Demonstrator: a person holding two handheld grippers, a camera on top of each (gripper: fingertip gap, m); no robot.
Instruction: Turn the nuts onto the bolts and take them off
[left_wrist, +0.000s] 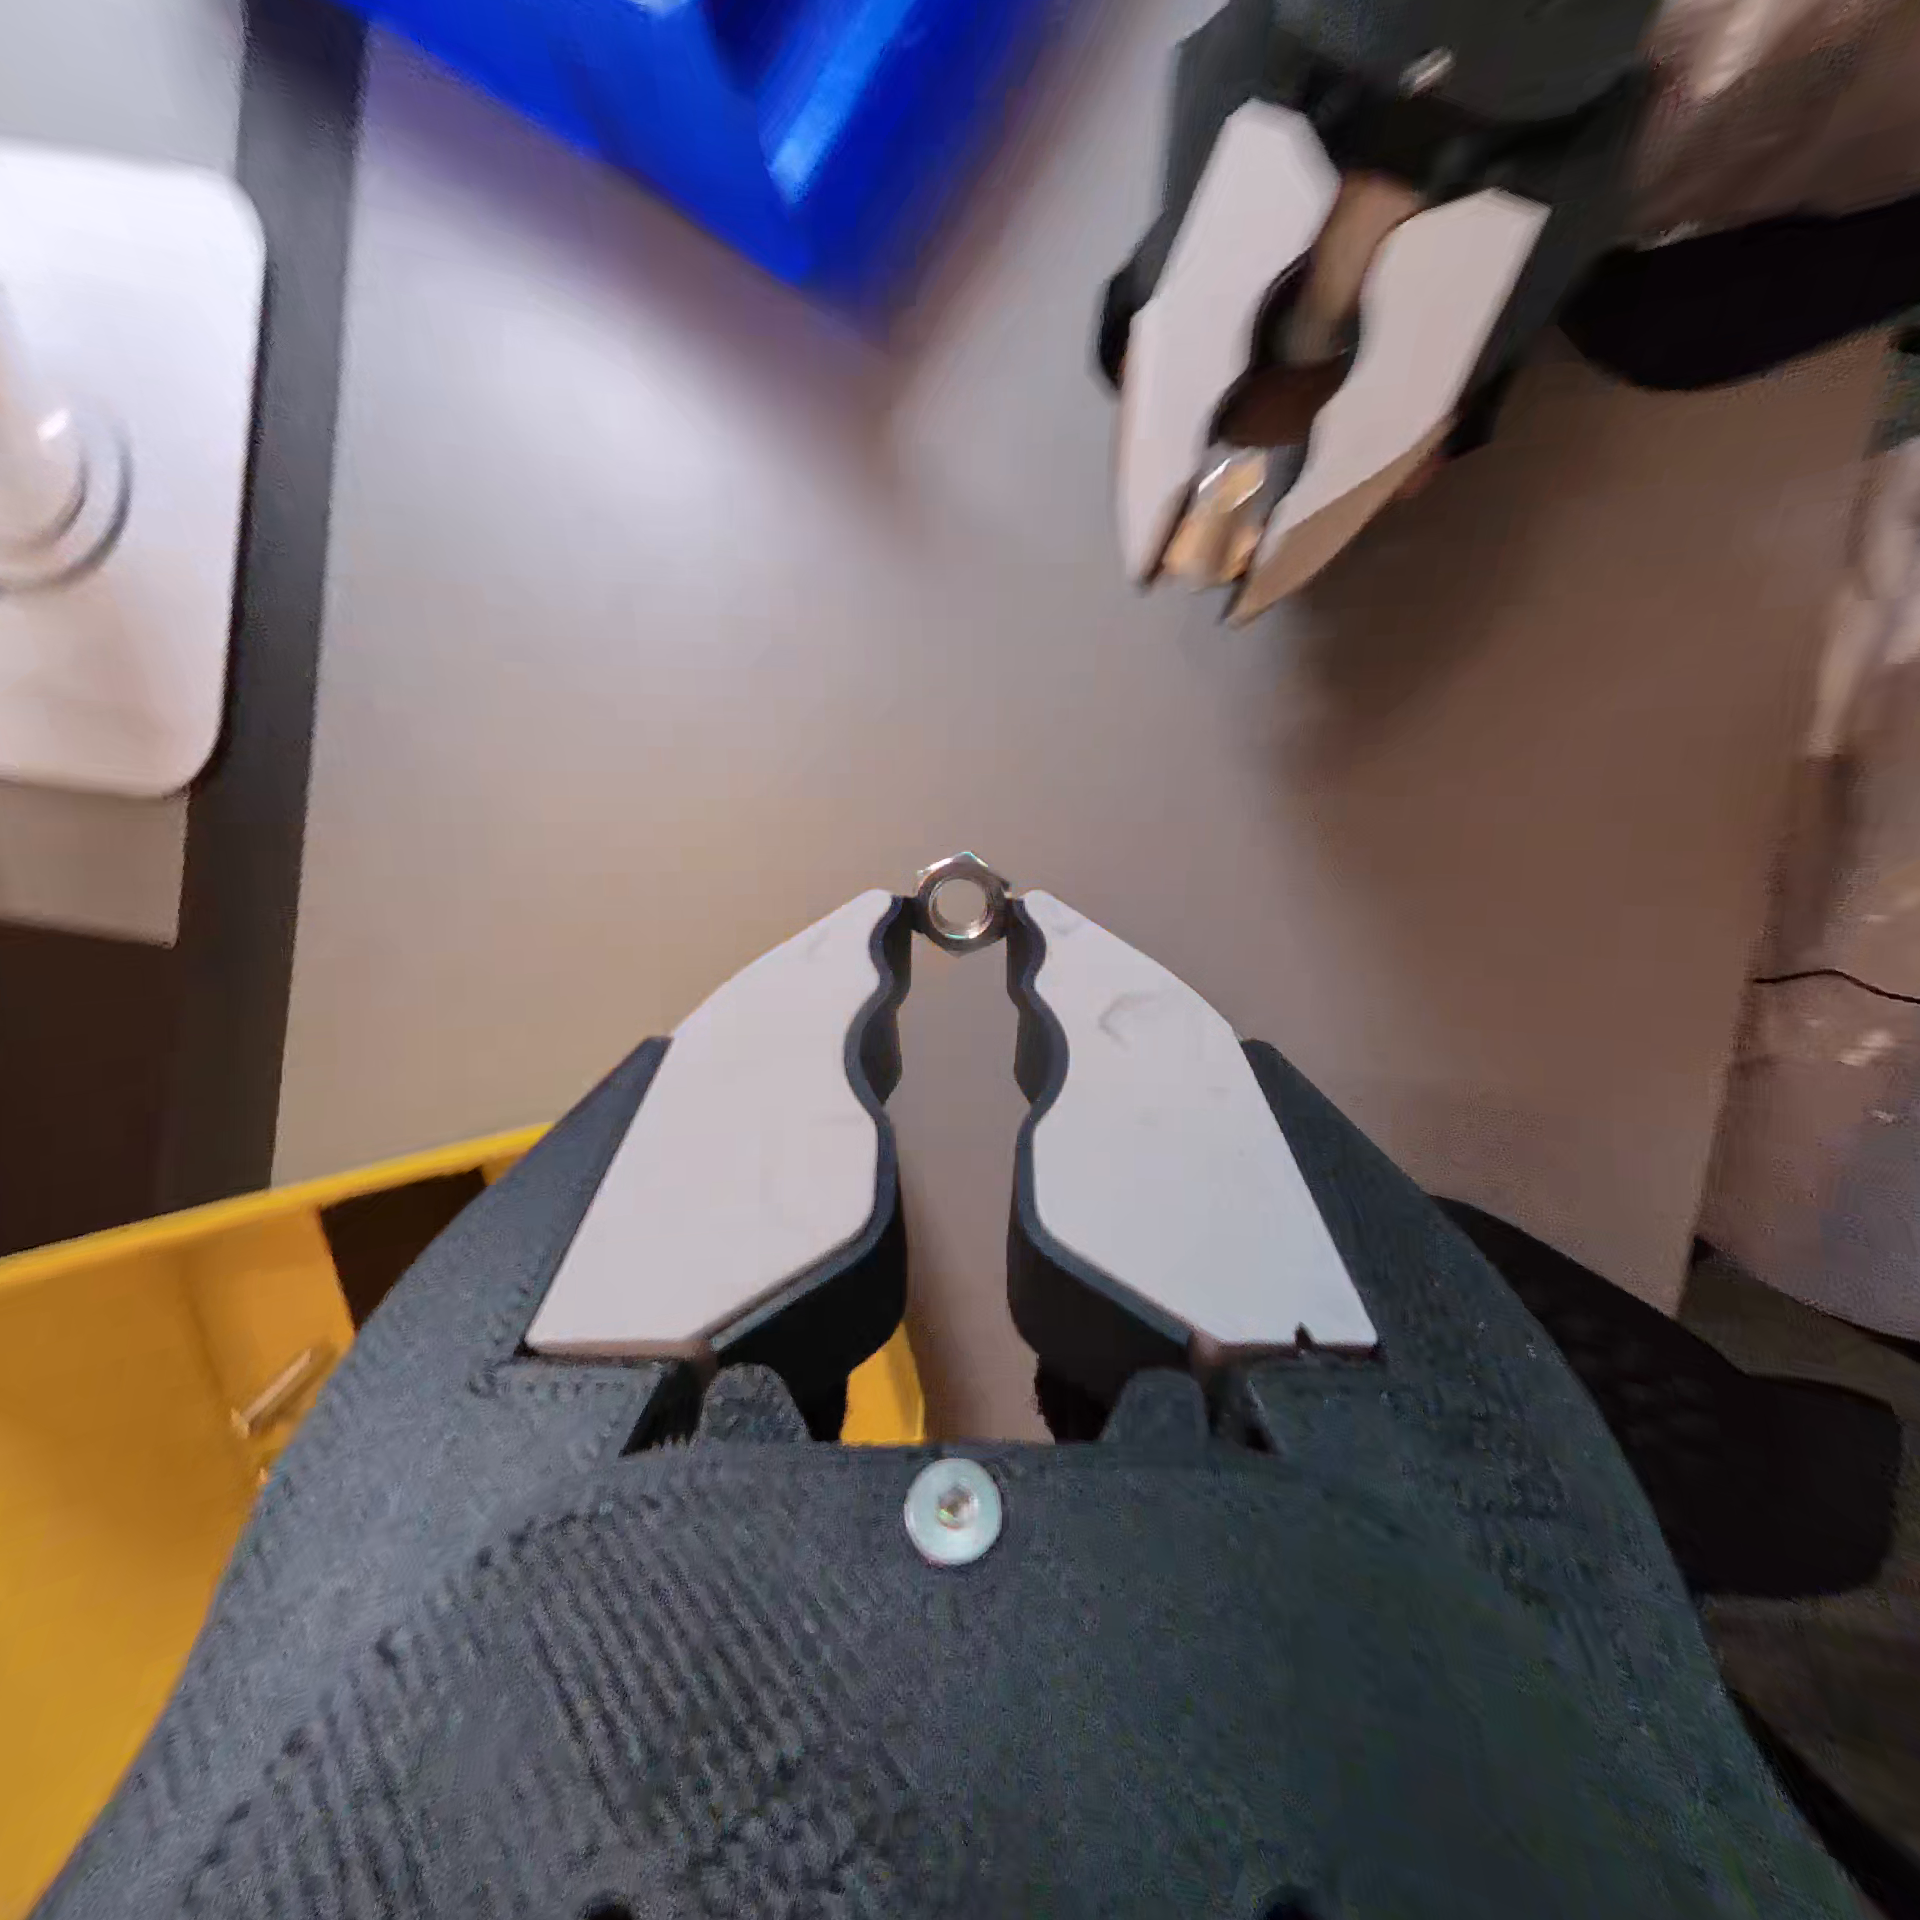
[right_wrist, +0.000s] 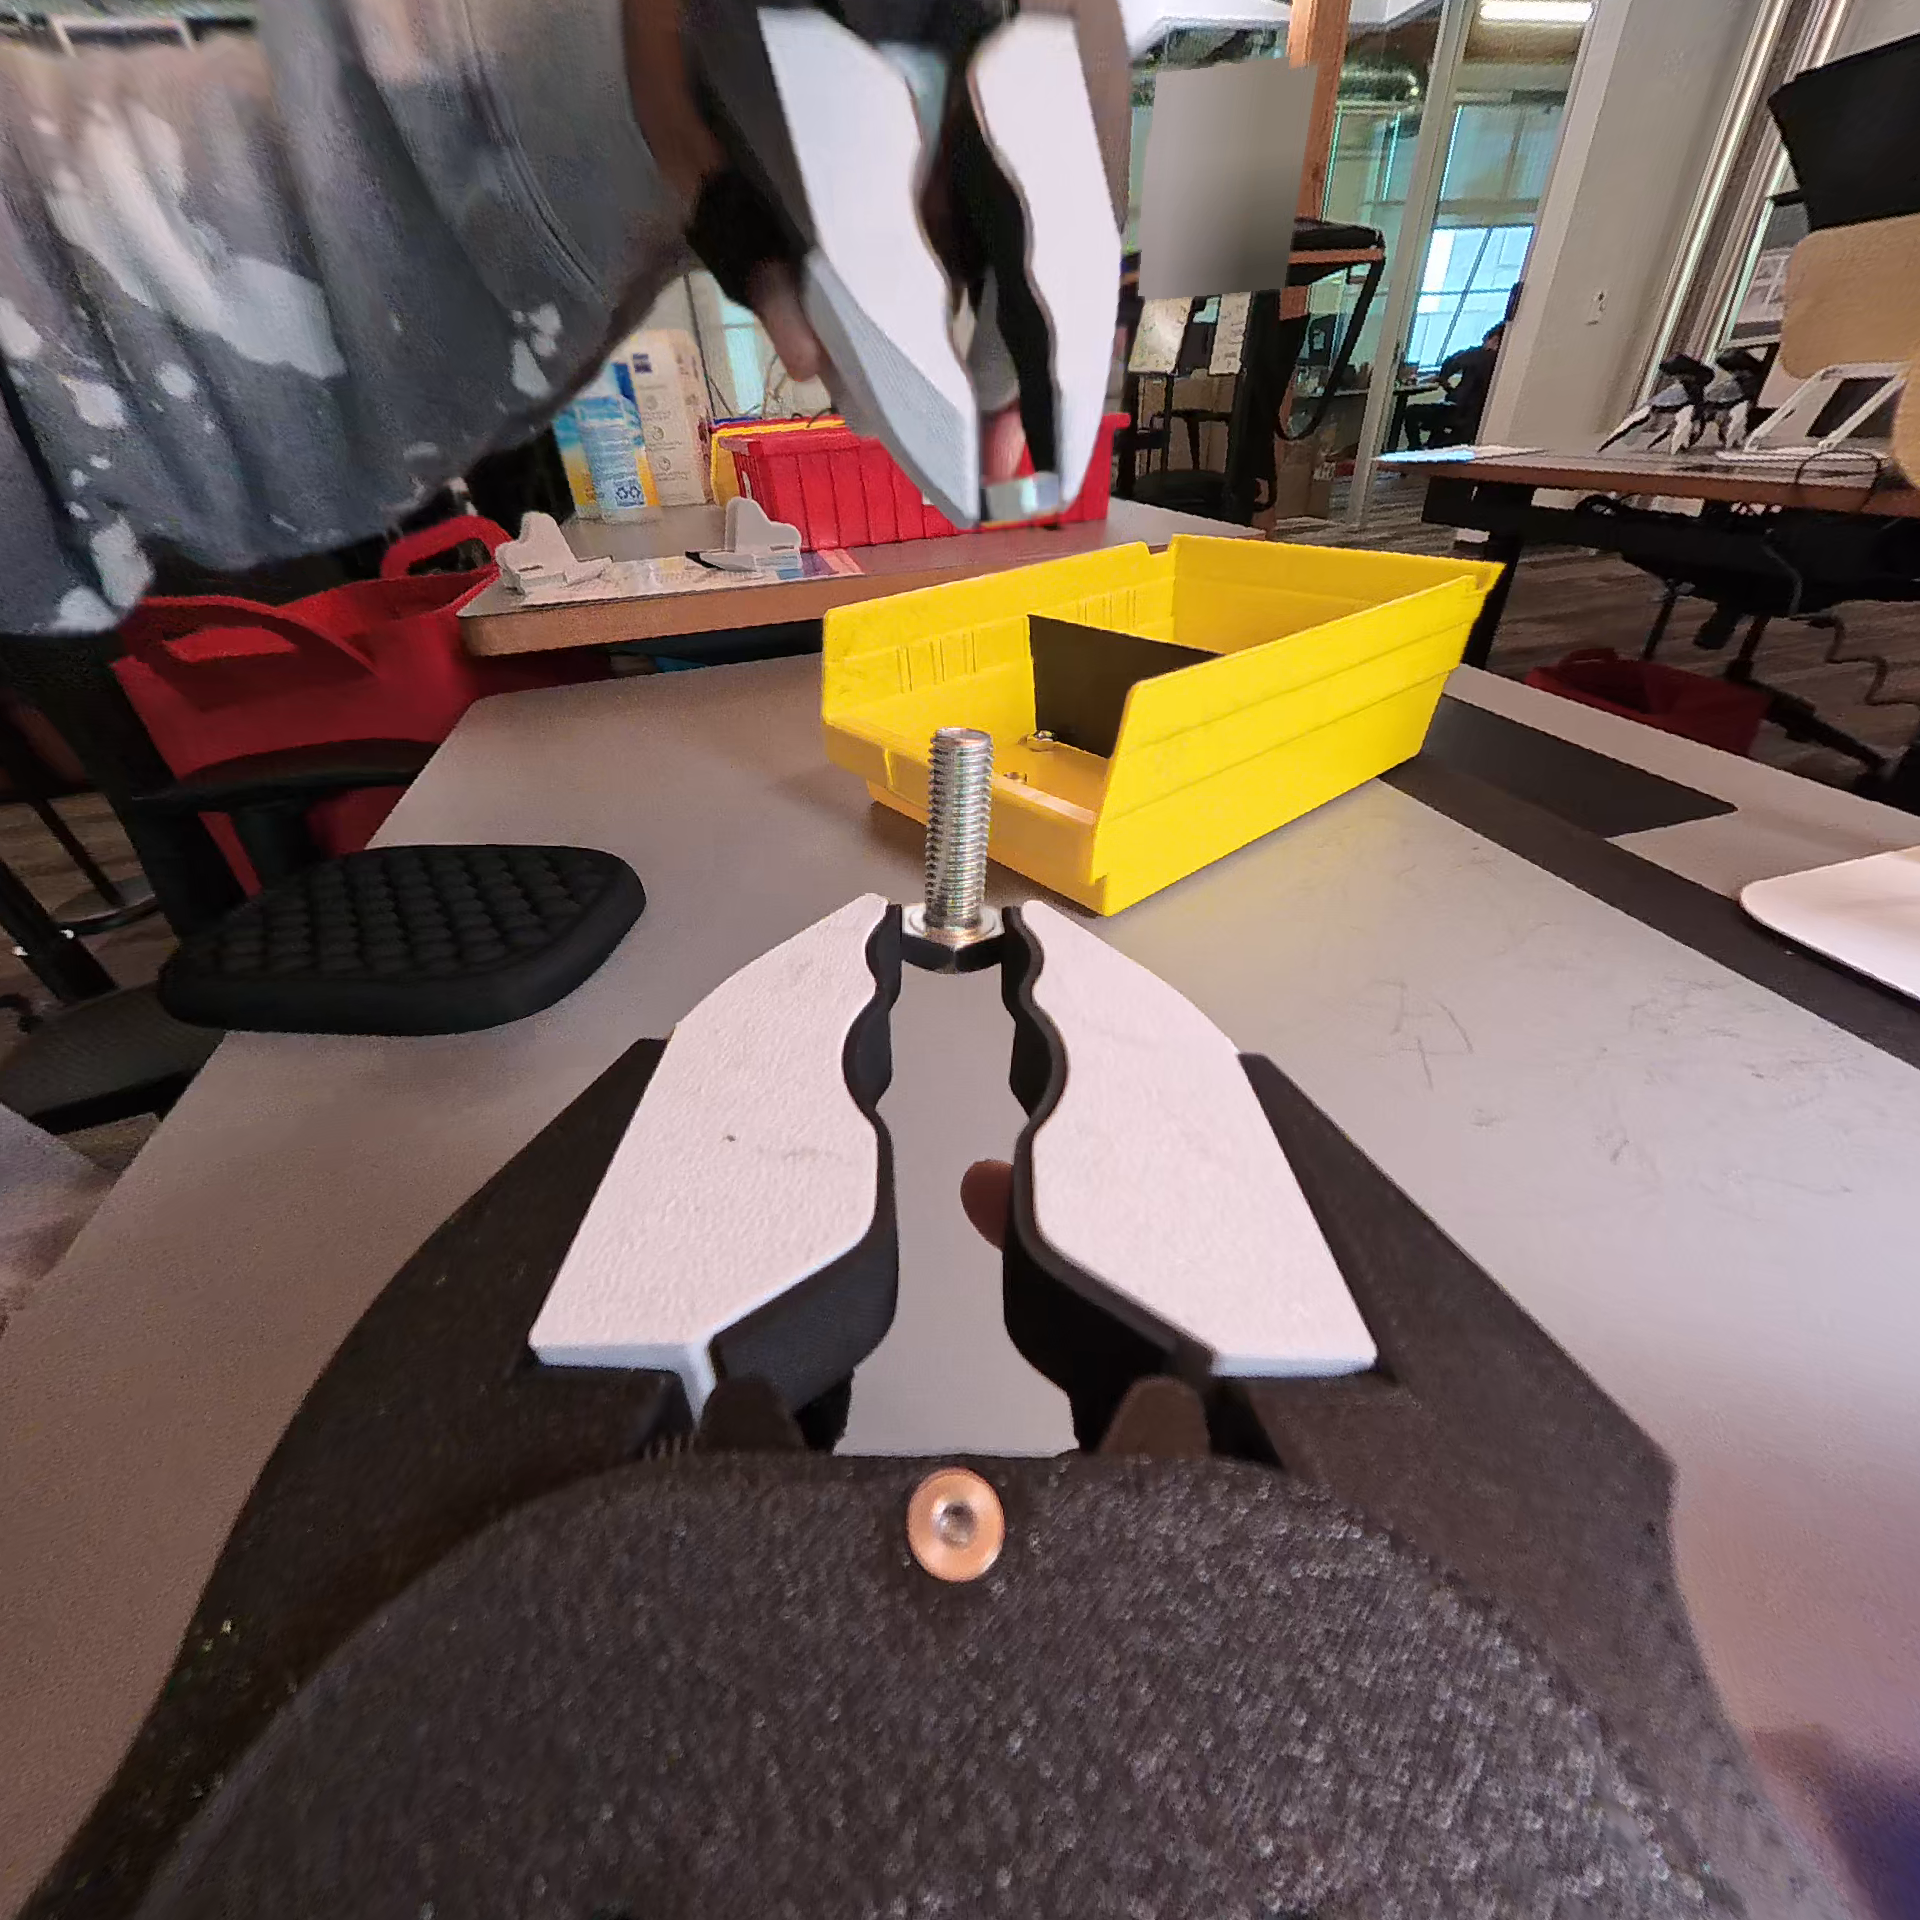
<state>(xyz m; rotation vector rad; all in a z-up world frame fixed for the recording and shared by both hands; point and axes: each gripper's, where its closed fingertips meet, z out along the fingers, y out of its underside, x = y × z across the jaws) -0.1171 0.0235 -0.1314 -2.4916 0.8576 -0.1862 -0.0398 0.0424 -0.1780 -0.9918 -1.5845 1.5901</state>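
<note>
My left gripper (left_wrist: 958, 906) is shut on a small silver hex nut (left_wrist: 958, 912), its hole facing the camera, held above the grey table (left_wrist: 623, 623). My right gripper (right_wrist: 954, 925) is shut on the hex head of a silver bolt (right_wrist: 958, 826), whose threaded shank stands upright. In the right wrist view the left gripper (right_wrist: 1023, 499) hangs above and beyond the bolt with the nut (right_wrist: 1023, 497) at its tips, apart from the bolt. In the left wrist view the right gripper (left_wrist: 1210, 551) shows blurred at upper right, holding the bolt (left_wrist: 1216, 520).
A yellow bin (right_wrist: 1247, 748) with a black divider stands on the table behind the bolt; its corner shows in the left wrist view (left_wrist: 135, 1403). A blue bin (left_wrist: 748, 135) lies at the far edge. A black chair seat (right_wrist: 405, 935) and a person's sleeve (right_wrist: 260, 312) are at left. Across from one pair of fingers to the other is roughly 10 cm.
</note>
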